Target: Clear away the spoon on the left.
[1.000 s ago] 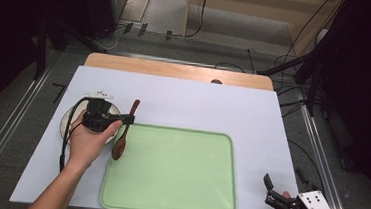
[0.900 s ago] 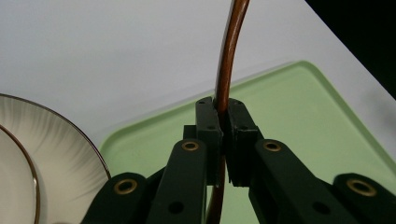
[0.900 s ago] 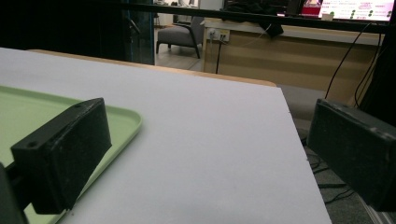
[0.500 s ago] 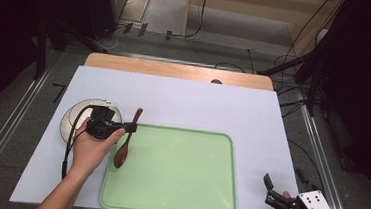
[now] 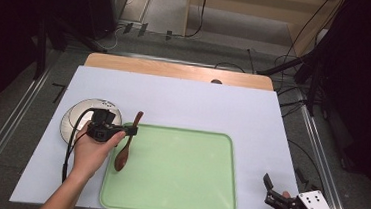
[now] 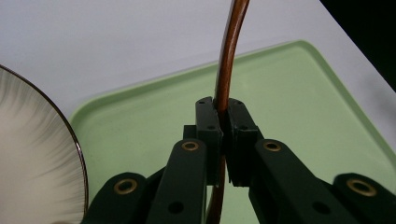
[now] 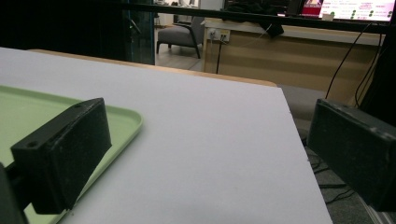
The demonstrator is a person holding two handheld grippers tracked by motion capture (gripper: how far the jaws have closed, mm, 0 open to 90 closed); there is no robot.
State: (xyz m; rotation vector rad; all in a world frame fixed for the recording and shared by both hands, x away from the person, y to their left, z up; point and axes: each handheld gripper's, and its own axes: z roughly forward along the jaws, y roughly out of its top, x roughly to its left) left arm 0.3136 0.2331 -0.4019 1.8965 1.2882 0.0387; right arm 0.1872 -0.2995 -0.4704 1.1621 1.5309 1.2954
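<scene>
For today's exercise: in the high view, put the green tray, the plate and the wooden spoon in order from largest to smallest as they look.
1. Green tray, by far the largest.
2. Plate, partly hidden by the left gripper.
3. Wooden spoon, about as long as the plate is wide, but far slimmer.

Glossy brown wooden spoon (image 6: pixel 227 70), smooth matt green plastic tray (image 5: pixel 178 174), glazed plate (image 6: pixel 32 158).
</scene>
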